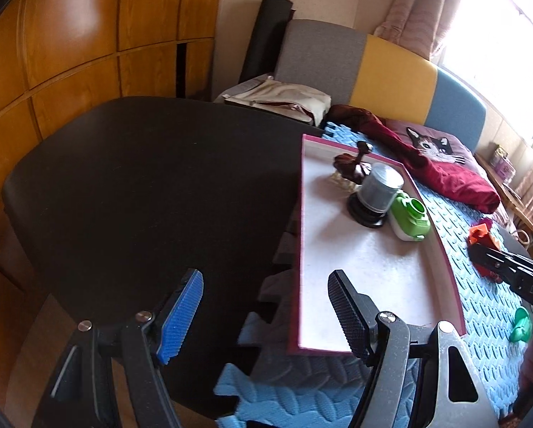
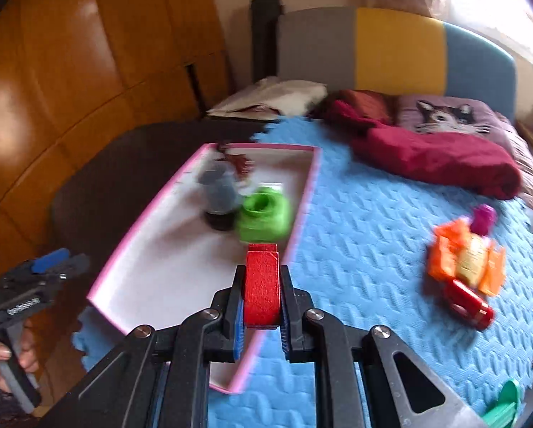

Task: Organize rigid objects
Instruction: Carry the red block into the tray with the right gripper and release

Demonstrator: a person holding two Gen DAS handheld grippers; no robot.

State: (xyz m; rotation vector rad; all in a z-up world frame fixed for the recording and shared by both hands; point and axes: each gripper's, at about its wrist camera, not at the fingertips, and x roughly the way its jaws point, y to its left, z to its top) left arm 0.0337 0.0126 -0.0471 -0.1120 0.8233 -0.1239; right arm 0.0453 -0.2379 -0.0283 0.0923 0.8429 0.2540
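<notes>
A pink-rimmed white tray (image 1: pixel 303 242) (image 2: pixel 152 210) lies on a blue foam mat. In it stand a grey cylinder on a black base (image 1: pixel 377 189) (image 2: pixel 218 192), a green toy (image 1: pixel 409 219) (image 2: pixel 264 219) and a dark brown figure (image 1: pixel 353 166) (image 2: pixel 236 160). My right gripper (image 2: pixel 262 299) is shut on a red block (image 2: pixel 262 285), held above the tray's near right rim. My left gripper (image 1: pixel 266 317) stands open over the tray's near left edge and the dark table, nothing between its fingers. In the left wrist view the right gripper (image 1: pixel 480 256) shows as a dark arm at the right.
On the mat (image 2: pixel 366 232) right of the tray lie an orange toy (image 2: pixel 466 256), a red cylinder (image 2: pixel 468 303), a magenta piece (image 2: pixel 482 217) and a green object (image 1: pixel 523 324) (image 2: pixel 503 406). A maroon cloth (image 2: pixel 437 157) and cat pillow (image 2: pixel 444 116) lie behind. Dark table (image 1: pixel 141 185) at left.
</notes>
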